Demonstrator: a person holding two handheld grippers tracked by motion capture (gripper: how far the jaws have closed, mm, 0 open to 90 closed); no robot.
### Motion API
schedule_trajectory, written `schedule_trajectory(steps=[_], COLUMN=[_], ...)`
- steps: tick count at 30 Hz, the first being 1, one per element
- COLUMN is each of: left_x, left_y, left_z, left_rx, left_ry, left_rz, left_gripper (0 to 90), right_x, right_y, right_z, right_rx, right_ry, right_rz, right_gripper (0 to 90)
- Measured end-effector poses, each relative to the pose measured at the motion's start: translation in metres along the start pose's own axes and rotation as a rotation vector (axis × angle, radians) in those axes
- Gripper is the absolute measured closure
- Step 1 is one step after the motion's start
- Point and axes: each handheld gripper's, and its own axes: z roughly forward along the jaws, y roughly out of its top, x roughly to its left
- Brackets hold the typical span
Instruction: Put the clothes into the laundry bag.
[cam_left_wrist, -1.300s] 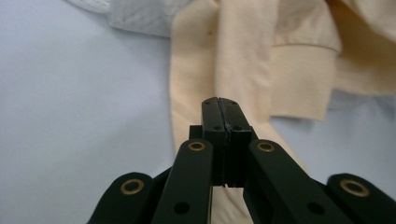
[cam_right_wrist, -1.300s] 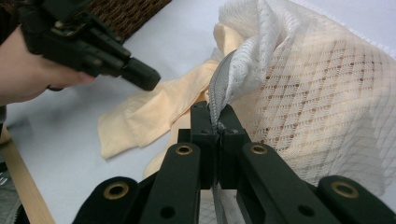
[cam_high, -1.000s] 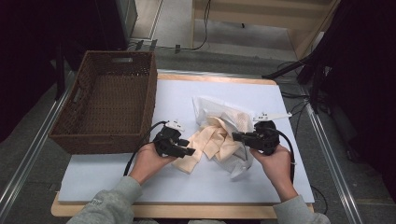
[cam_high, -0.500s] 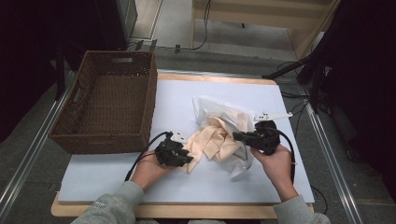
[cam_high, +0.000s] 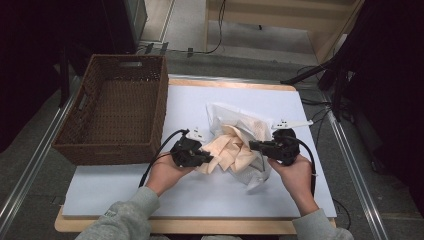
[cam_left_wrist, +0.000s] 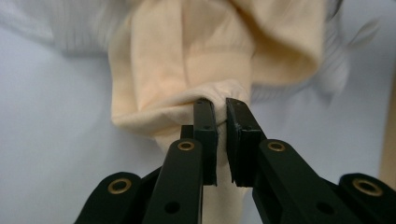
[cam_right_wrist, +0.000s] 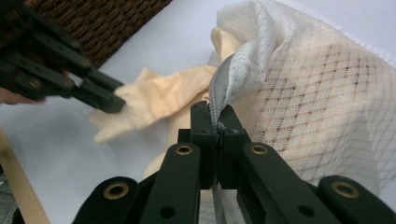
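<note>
A cream cloth (cam_high: 231, 150) spills leftwards out of a white mesh bag (cam_high: 252, 126) in the middle of the white table top (cam_high: 200, 197). My left gripper (cam_high: 210, 159) has just been closing and is shut on a bunched fold at the cloth's left edge; in the left gripper view the pads (cam_left_wrist: 205, 122) pinch the cream cloth (cam_left_wrist: 187, 56) just above the table. My right gripper (cam_high: 251, 145) is shut on the bag's grey zipper edge. In the right gripper view that edge rises from between my right gripper's (cam_right_wrist: 218, 116) jaws, with the mesh bag (cam_right_wrist: 317, 93) to its right.
A brown wicker basket (cam_high: 159, 102) stands at the table's left, close to the left hand, and nothing lies in it. The table's wooden front edge (cam_high: 200, 226) runs near the person's sleeves. Cables trail from both grippers.
The left gripper's jaws closed on the cloth's left edge; the hand dipped towards the person, then rose a little with the fold. The right gripper stayed in place on the bag.
</note>
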Motion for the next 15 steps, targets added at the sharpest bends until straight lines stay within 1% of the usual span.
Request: schedule_trajectory(steps=[1,2,3,4,6,7,9,10,11,13,14,15], left_x=[-0.001,-0.003,-0.004,-0.005,-0.007,-0.009,-0.012,-0.013,-0.015,-0.018,-0.018,-0.018], left_y=[0.005,0.014,0.019,0.027,0.037,0.042,0.049,0.051,0.053,0.054,0.054,0.054], left_z=[-0.002,-0.004,-0.006,-0.007,-0.006,-0.004,0.005,0.011,0.018,0.033,0.043,0.048], left_rx=[-0.009,-0.026,-0.04,-0.068,-0.099,-0.108,-0.117,-0.118,-0.11,-0.097,-0.081,-0.078], left_ry=[0.001,-0.007,-0.008,-0.017,-0.033,-0.03,-0.033,-0.043,-0.042,-0.039,-0.037,-0.05], left_rz=[0.01,0.017,0.013,0.008,0.003,0.009,0.01,0.005,0.003,0.015,0.015,0.004], left_gripper=[84.0,84.1,84.1,84.1,84.1,84.1,84.0,84.0,84.0,83.9,84.0,83.9], right_x=[0.0,0.0,0.001,0.001,0.002,0.003,0.004,0.004,0.005,0.005,0.004,0.004], right_y=[0.0,0.0,0.0,0.0,0.001,0.001,0.002,0.002,0.003,0.002,0.002,0.002], right_z=[0.0,0.0,0.0,-0.001,-0.002,-0.002,-0.004,-0.005,-0.005,-0.006,-0.007,-0.008], right_rx=[-0.001,0.0,-0.001,-0.001,-0.009,-0.017,-0.028,-0.032,-0.036,-0.043,-0.047,-0.052], right_ry=[0.001,-0.001,0.0,-0.001,0.003,0.002,0.007,0.006,0.004,0.003,-0.001,-0.001], right_rz=[-0.001,-0.004,0.001,0.002,0.006,0.004,0.004,0.008,0.007,0.008,0.007,0.013], right_gripper=[88.7,88.7,88.7,88.7,88.7,88.7,88.7,88.7,88.7,88.7,88.7,88.7])
